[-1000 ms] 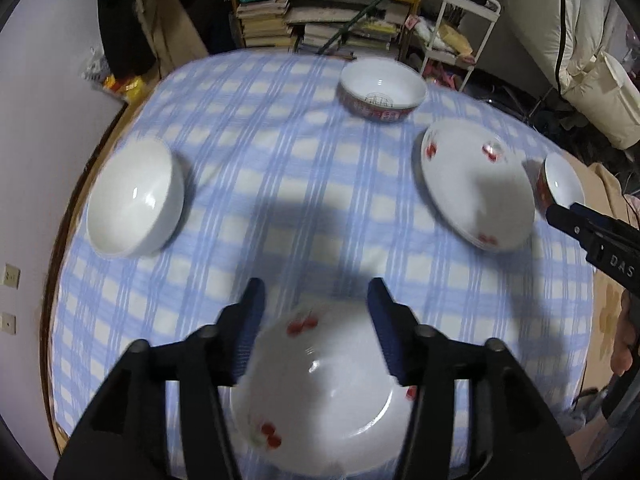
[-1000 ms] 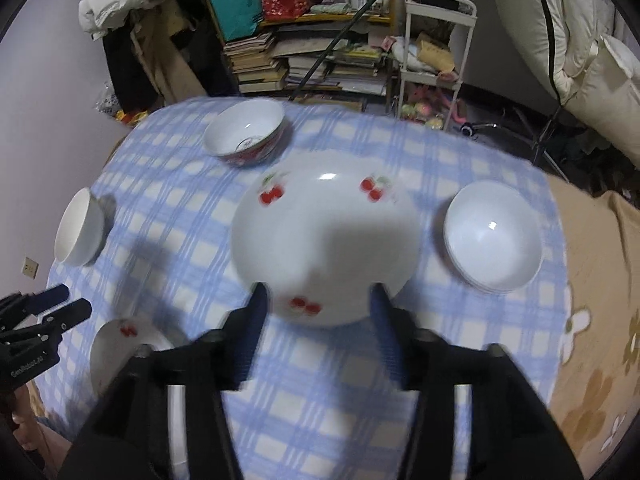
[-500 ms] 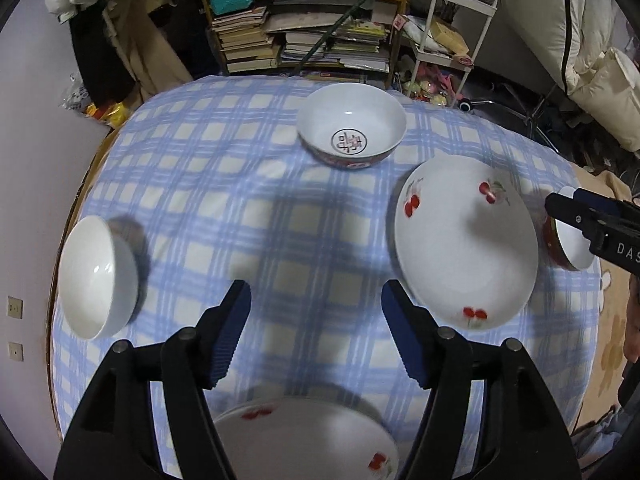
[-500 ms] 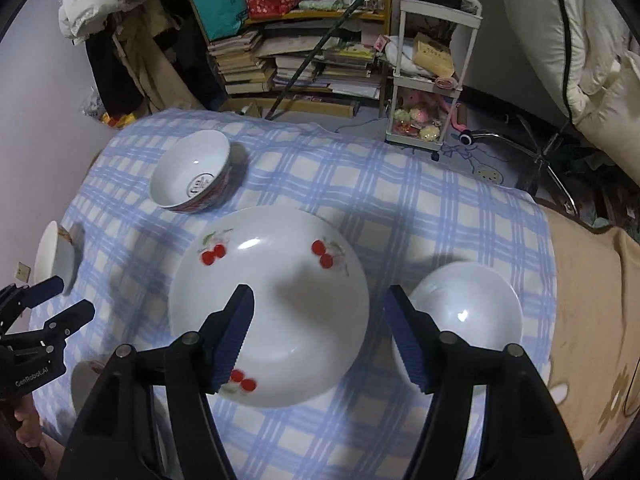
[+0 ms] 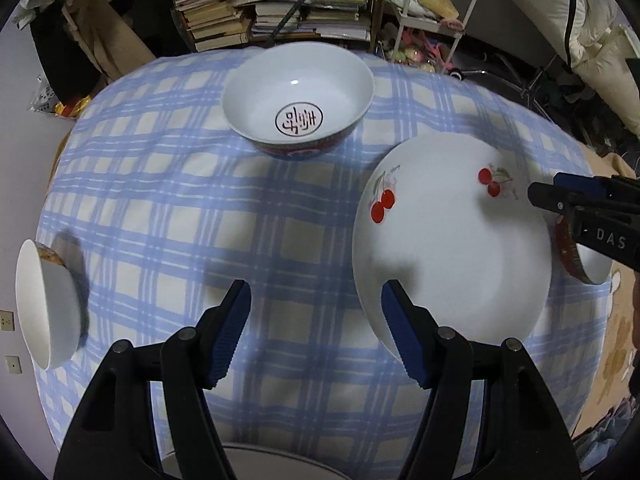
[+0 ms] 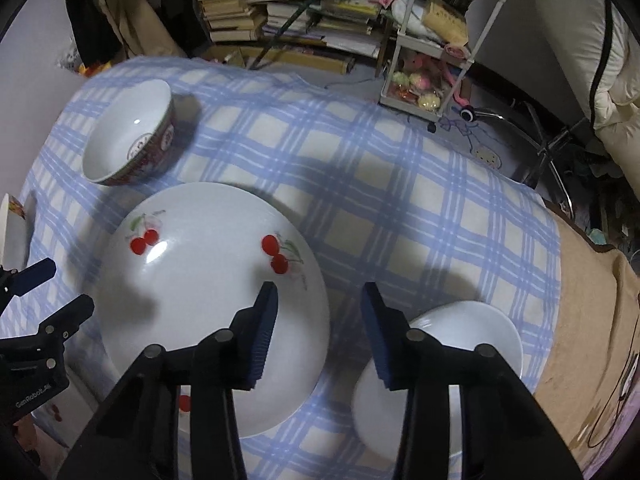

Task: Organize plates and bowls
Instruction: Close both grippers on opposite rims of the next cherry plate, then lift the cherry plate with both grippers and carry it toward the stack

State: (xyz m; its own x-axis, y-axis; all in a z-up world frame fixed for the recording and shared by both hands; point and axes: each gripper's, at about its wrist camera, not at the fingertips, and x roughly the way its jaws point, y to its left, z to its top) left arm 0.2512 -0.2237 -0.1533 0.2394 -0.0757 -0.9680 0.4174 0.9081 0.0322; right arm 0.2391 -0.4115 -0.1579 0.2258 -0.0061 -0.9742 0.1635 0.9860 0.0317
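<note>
Cluttered room behind, with stacked books (image 5: 280,12) and a white wire cart (image 6: 436,40); below them, tabletop (image 5: 168,200) under a blue-and-cream checked cloth. Taking the cherry plate (image 5: 452,248) as landmark: round, white, shallow, lying flat and face up, so no long axis; red cherry pairs with green stems printed near its far rim. Beyond its far-left edge, well apart, upright red-patterned bowl (image 5: 298,96), mouth up, white inside with a dark round emblem at the bottom. Far off to the plate's left, at the cloth's edge, plain white bowl (image 5: 44,304), upright. Just beside the plate's right edge, another white bowl (image 6: 440,380) with a red-patterned outside. Left hand-held gripper (image 5: 316,332) released, blue pads wide apart, hovering over bare cloth off the plate's near-left rim. Right hand-held gripper (image 6: 318,332) likewise released, poised above the gap between plate and right-hand bowl, grasping nothing.
</note>
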